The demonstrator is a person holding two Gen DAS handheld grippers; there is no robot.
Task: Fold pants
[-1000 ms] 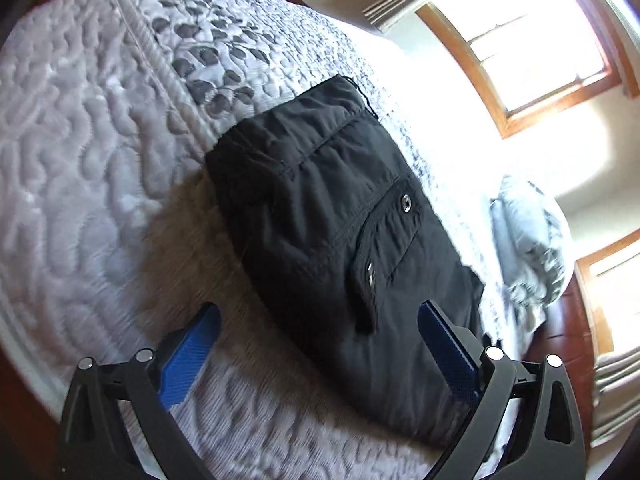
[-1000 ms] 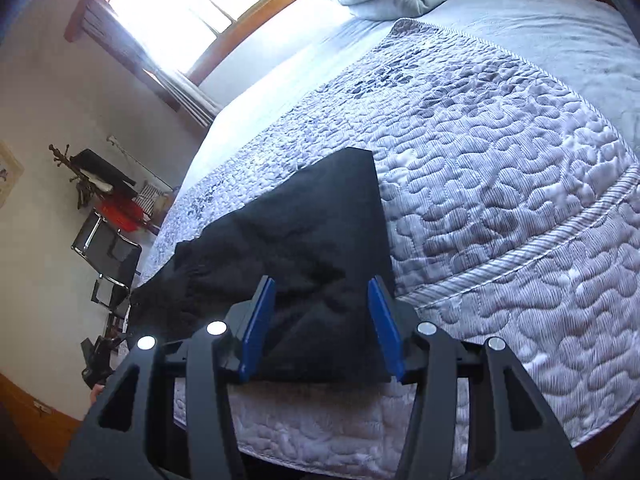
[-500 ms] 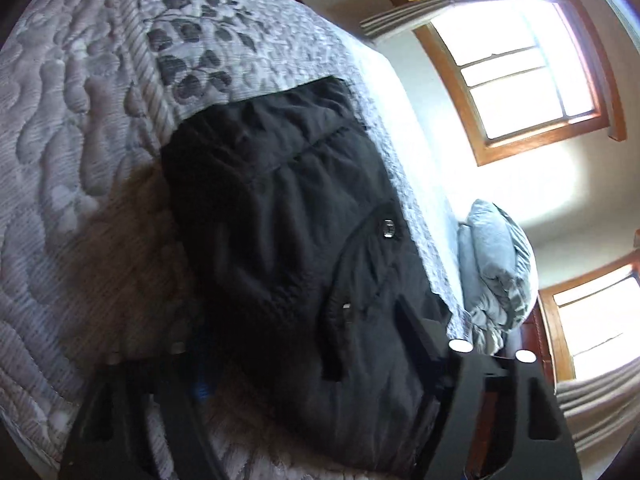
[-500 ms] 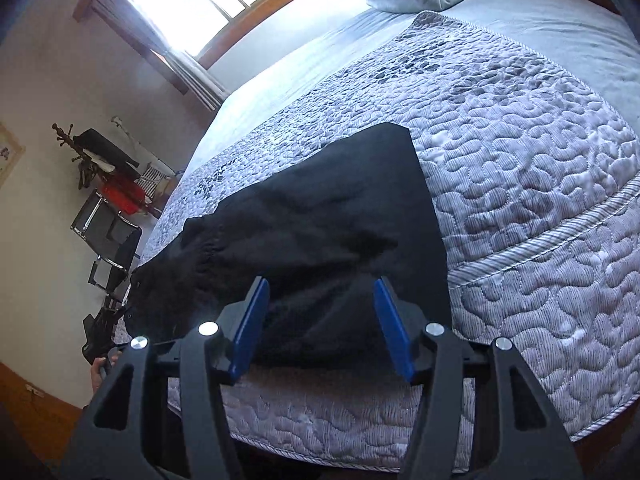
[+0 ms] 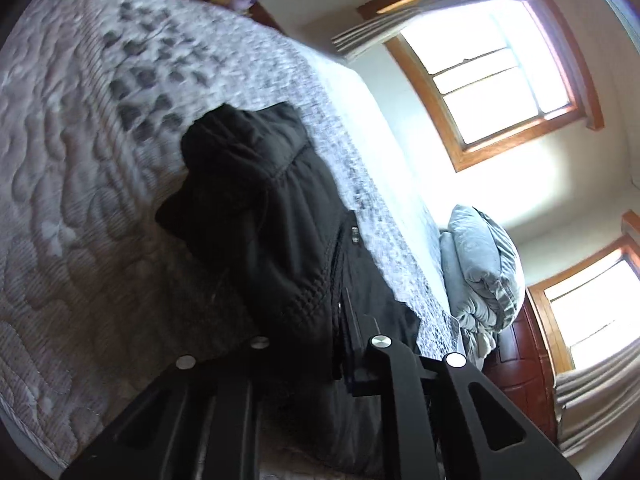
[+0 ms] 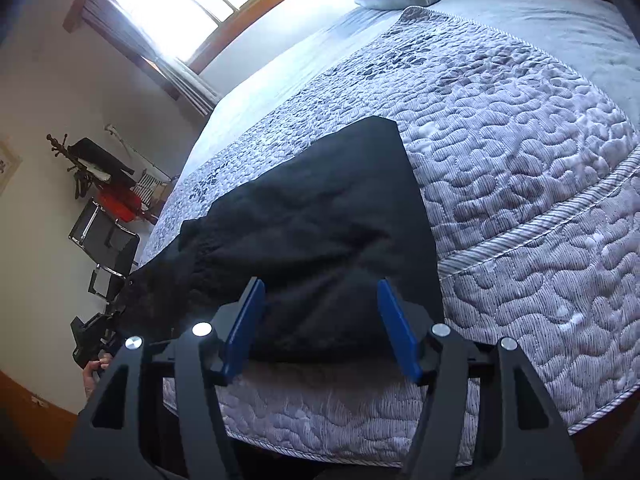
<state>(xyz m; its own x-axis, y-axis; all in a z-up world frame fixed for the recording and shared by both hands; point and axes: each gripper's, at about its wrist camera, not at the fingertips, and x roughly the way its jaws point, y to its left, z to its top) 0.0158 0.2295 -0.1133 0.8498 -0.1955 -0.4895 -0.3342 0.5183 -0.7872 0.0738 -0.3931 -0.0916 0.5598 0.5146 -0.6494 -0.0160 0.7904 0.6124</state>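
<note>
Black pants (image 6: pixel 320 232) lie folded on the quilted bed. In the left wrist view the pants (image 5: pixel 276 232) are bunched and lifted at the near edge, and my left gripper (image 5: pixel 320 340) is shut on that fabric, which hides most of its fingers. My right gripper (image 6: pixel 322 322) is open, its blue pads on either side of the near edge of the pants, low over the bed's front edge. The left gripper also shows at the far left of the right wrist view (image 6: pixel 92 340), held by a hand.
The grey quilted bedspread (image 6: pixel 520 200) covers the bed. A grey bundled duvet (image 5: pixel 480 264) lies at the head end. A chair and clothes rack (image 6: pixel 108 208) stand by the wall. Windows are behind.
My left gripper has closed on the near edge of the pants and raised the fabric into a bunch. My right gripper has opened wider and drawn back slightly.
</note>
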